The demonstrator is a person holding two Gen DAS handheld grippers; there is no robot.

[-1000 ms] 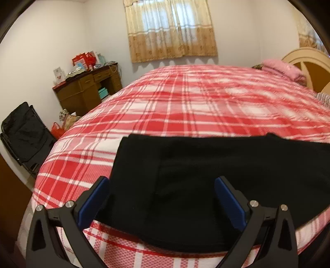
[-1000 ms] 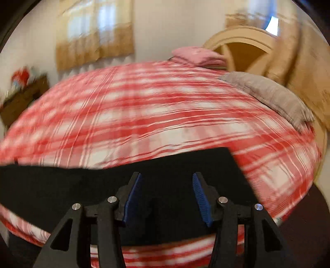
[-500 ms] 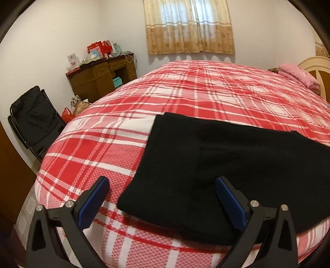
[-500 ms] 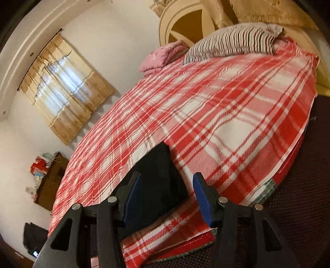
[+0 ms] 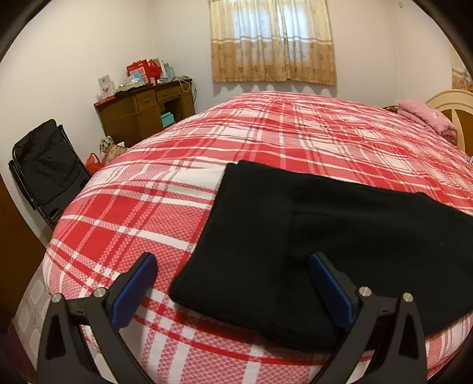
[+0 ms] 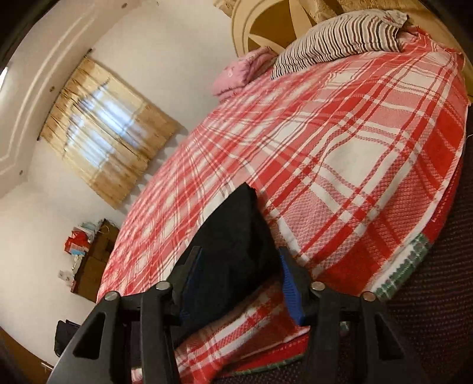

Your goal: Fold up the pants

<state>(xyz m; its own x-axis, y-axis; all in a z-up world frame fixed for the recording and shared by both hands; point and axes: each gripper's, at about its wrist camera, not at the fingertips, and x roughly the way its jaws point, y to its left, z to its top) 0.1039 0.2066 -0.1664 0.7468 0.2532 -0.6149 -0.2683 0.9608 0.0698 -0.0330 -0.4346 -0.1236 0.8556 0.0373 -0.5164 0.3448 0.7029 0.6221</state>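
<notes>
Black pants [image 5: 310, 230] lie folded flat on a red and white plaid bedspread [image 5: 266, 138] near the bed's front edge. My left gripper [image 5: 233, 286] is open and empty, hovering just in front of the pants' left end. In the right wrist view the pants [image 6: 233, 236] show as a dark slab seen from their right end. My right gripper [image 6: 239, 283] is open and empty, tilted, its jaws either side of the pants' near corner without touching.
A wooden dresser [image 5: 142, 109] with clutter and a black folding chair [image 5: 47, 165] stand left of the bed. A pink pillow [image 5: 425, 118], a striped pillow [image 6: 337, 38] and the headboard [image 6: 266, 26] are at the far end. Dark floor [image 6: 443, 295] lies right of the bed.
Both grippers have pulled back from the pants. The left one rose and drifted left. The right one swung round and tilted to the pants' right end.
</notes>
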